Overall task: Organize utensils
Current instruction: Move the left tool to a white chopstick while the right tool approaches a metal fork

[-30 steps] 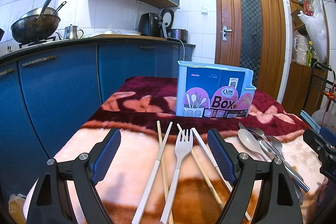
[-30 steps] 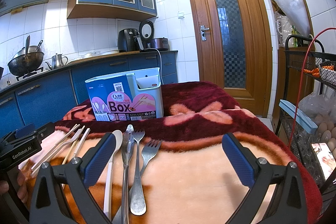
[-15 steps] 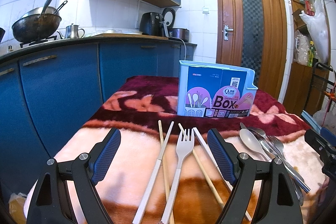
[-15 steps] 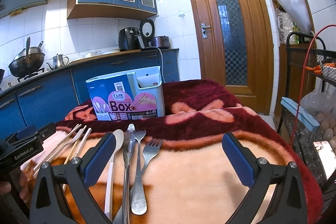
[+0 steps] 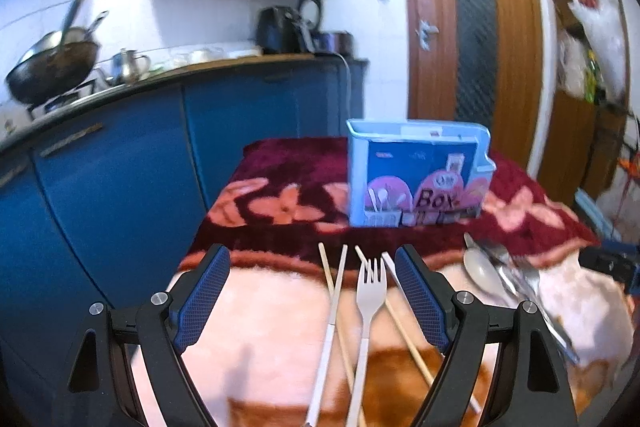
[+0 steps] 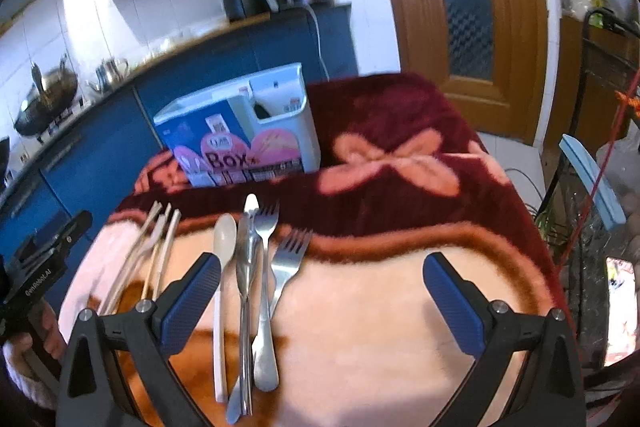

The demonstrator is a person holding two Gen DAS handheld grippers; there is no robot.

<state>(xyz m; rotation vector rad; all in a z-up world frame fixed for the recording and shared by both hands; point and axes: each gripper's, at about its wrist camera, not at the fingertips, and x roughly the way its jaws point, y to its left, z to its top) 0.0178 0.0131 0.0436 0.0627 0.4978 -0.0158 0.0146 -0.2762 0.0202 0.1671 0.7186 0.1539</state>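
A light blue utensil box (image 5: 418, 173) stands on the dark red part of the blanket; it also shows in the right wrist view (image 6: 240, 137). My left gripper (image 5: 312, 297) is open above a white plastic fork (image 5: 370, 311) and several chopsticks (image 5: 334, 307). My right gripper (image 6: 322, 301) is open above the blanket, with a white spoon (image 6: 222, 275), a knife (image 6: 245, 291) and two metal forks (image 6: 266, 267) by its left finger. The metal utensils also show at the right of the left wrist view (image 5: 500, 271).
A blanket-covered table (image 6: 380, 307) holds everything. Blue kitchen cabinets (image 5: 120, 187) run along the left, with a wok (image 5: 52, 67) on the counter. A wooden door (image 5: 472, 39) is behind. A wire rack (image 6: 600, 187) stands at the right.
Both grippers have risen and tilted down toward the table. The right view now looks more steeply onto the utensils. Both stay open.
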